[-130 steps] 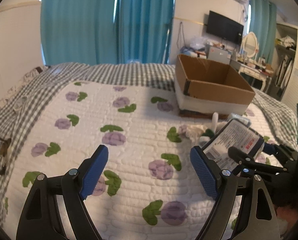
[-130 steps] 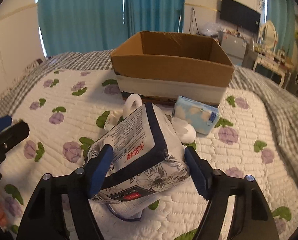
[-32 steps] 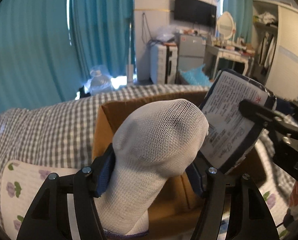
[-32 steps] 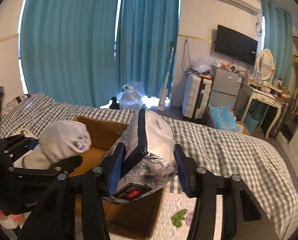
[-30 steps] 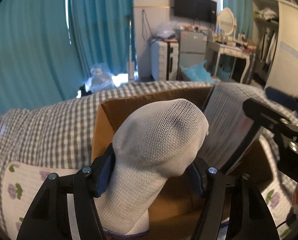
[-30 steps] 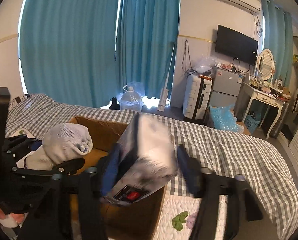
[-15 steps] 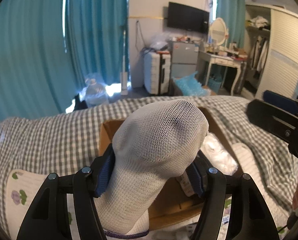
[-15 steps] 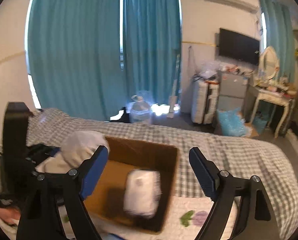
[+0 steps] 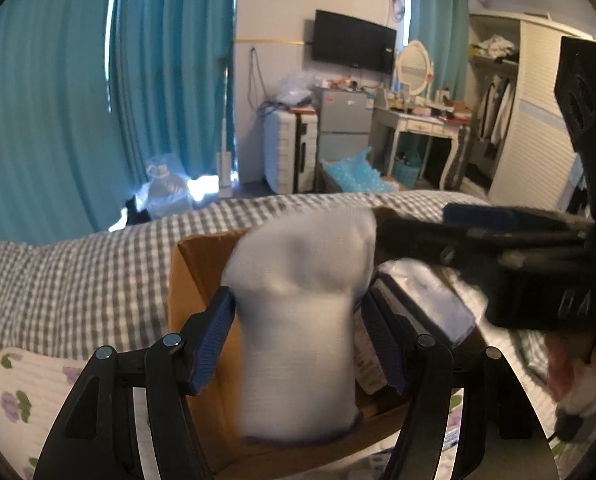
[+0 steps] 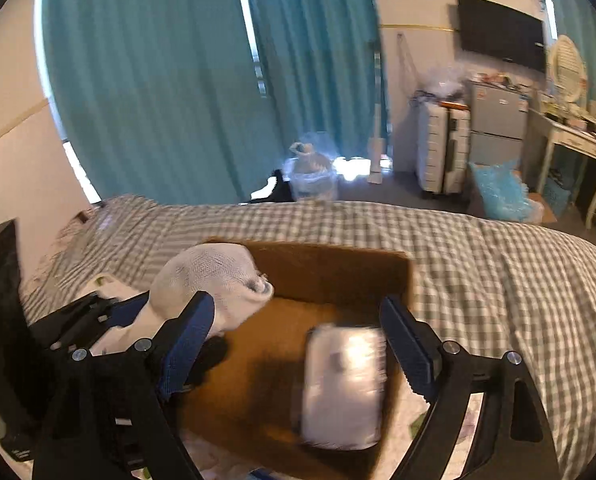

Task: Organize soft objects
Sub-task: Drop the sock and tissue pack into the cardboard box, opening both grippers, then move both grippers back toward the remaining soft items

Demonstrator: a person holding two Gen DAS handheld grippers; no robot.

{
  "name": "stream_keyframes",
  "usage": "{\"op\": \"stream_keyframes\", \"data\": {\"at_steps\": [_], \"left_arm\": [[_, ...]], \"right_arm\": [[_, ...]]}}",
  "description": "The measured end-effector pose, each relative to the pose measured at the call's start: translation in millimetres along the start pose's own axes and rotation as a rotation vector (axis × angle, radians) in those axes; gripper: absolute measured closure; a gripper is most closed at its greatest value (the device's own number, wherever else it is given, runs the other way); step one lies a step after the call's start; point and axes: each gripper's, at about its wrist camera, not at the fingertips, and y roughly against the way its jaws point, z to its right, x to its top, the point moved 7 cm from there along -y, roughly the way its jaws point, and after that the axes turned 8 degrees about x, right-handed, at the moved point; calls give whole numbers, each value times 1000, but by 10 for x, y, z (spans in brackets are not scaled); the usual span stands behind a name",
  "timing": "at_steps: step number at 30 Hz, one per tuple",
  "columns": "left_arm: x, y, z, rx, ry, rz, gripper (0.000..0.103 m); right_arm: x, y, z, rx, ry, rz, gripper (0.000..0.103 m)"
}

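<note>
A big bed fills the low half of both views. It has a grey and white checked blanket on it. A white quilt with purple flowers shows at 8 o'clock in the left view.

Tall blue-green curtains hang behind the bed, from 9 o'clock up to 12 o'clock. A black TV is on the wall near 1 o'clock in the left view.

A brown cardboard box sits on the bed. It is open at the top. It is in the middle of the right view, a bit low.

A white pack of tissues lies inside the box, on its right side, near 5 o'clock in the right view. The picture of it is blurry.

A white sock stands up in the middle of the left view, over the left side of the box. In the right view it is at 9 o'clock.

The left gripper has blue pads on its tips. The sock sits between them, but it looks blurry and the left pad seems a little apart from it, so I cannot tell if the tongs are pinching it.

The right gripper is over the box. Its tongs are spread wide with nothing between them. The pack is below it.
</note>
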Motion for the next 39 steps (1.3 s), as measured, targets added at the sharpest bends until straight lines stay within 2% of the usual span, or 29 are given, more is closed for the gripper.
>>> {"op": "stream_keyframes", "data": {"at_steps": [2,5,7,11,18,19,20,22,24,28,32,35,39], "left_arm": [[-6,17,-1,-7,-8,4,37],[16,113,-5,10,-1,21,37],[39,230,-23,-5,22,28,37],[138,576,-70,16,25,63,37],[503,1777,-101,69,22,226,36],[548,1957,-112,78,27,251,32],[592,2165,-122,87,36,277,19],[627,2469,-151,112,52,324,18],[647,2746,-225,146,70,347,18],[544,2978,-326,116,91,319,18],[249,2996,-405,136,75,267,18],[-69,2907,-399,143,49,218,18],[-628,2559,-389,169,11,119,18]], "right_arm": [[-4,37,24,20,-19,12,18],[3,146,-30,-5,-3,30,18],[22,246,-95,-10,6,43,18],[73,653,-248,-42,35,88,18],[252,1714,-786,-121,116,164,18],[273,1832,-845,-132,121,174,17],[283,1989,-930,-149,127,190,17],[296,2353,-1133,-174,147,231,9],[279,2613,-1305,-183,165,253,8],[133,2954,-1578,-215,202,256,5],[-161,3016,-1707,-217,211,231,4],[-491,2833,-1715,-188,190,186,4],[-903,2448,-1600,-169,182,132,4]]}}
